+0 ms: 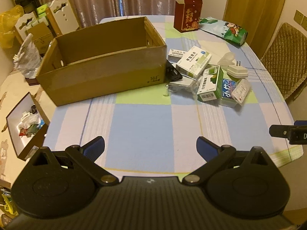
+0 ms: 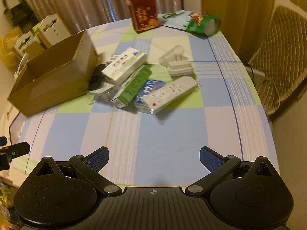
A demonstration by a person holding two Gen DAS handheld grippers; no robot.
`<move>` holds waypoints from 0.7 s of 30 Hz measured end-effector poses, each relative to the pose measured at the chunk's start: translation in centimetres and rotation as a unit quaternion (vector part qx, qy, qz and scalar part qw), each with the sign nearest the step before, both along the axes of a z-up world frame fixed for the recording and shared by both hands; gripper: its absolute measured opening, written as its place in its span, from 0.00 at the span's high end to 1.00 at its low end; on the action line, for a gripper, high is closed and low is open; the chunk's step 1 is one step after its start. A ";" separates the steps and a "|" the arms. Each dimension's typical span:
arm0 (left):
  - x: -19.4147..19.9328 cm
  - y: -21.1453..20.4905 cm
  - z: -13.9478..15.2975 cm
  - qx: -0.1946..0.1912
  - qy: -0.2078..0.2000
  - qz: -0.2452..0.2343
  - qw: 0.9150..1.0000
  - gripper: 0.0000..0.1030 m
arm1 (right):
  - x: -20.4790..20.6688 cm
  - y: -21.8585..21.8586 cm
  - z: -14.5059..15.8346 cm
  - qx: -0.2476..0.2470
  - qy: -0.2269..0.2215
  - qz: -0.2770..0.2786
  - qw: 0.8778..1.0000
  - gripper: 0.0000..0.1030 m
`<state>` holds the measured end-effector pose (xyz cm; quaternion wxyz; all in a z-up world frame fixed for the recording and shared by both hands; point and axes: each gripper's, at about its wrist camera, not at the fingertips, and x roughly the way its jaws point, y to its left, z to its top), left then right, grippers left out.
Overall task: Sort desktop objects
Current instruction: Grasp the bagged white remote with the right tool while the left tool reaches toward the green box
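An open cardboard box [image 1: 107, 72] [image 2: 51, 84] stands on the checked tablecloth [image 1: 145, 118]. To its right lies a pile: a white medicine box [image 1: 193, 61] [image 2: 124, 65], a green medicine box [image 1: 210, 83] [image 2: 134, 85], a white remote [image 2: 169, 94] [image 1: 240, 90] on a blue pack [image 2: 151, 88], a white plug adapter [image 1: 237, 71] [image 2: 180, 67] and a black object [image 1: 173, 72]. My left gripper [image 1: 150, 146] and right gripper [image 2: 154, 158] are open and empty, near the table's front edge, well short of the pile.
A red carton [image 1: 188, 15] [image 2: 144, 12] and a green snack bag [image 1: 233, 31] [image 2: 201, 22] sit at the table's far end. A padded chair [image 1: 284, 57] stands on the right. An open box of clutter [image 1: 26, 126] sits low on the left.
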<state>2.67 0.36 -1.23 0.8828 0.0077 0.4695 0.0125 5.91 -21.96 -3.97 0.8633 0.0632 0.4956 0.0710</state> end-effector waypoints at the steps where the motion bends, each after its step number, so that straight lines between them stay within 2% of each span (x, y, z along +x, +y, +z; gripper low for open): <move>1: 0.4 -0.1 -0.1 -0.002 0.000 -0.002 1.000 0.02 | 0.3 -0.5 -0.2 0.006 0.004 -0.007 1.000 0.00; 7: 3.3 -0.7 -1.1 -0.013 0.001 -0.010 1.000 0.04 | 2.7 -3.8 -1.4 0.053 0.029 -0.050 0.997 0.00; 11: 5.0 -1.0 -1.5 -0.017 0.002 -0.006 1.000 0.05 | 4.6 -5.2 -1.9 0.061 0.032 -0.055 0.996 0.00; 21: 8.1 -1.4 -2.4 -0.017 0.005 0.016 1.000 0.05 | 10.8 -7.6 -4.3 0.118 0.053 -0.089 0.988 0.00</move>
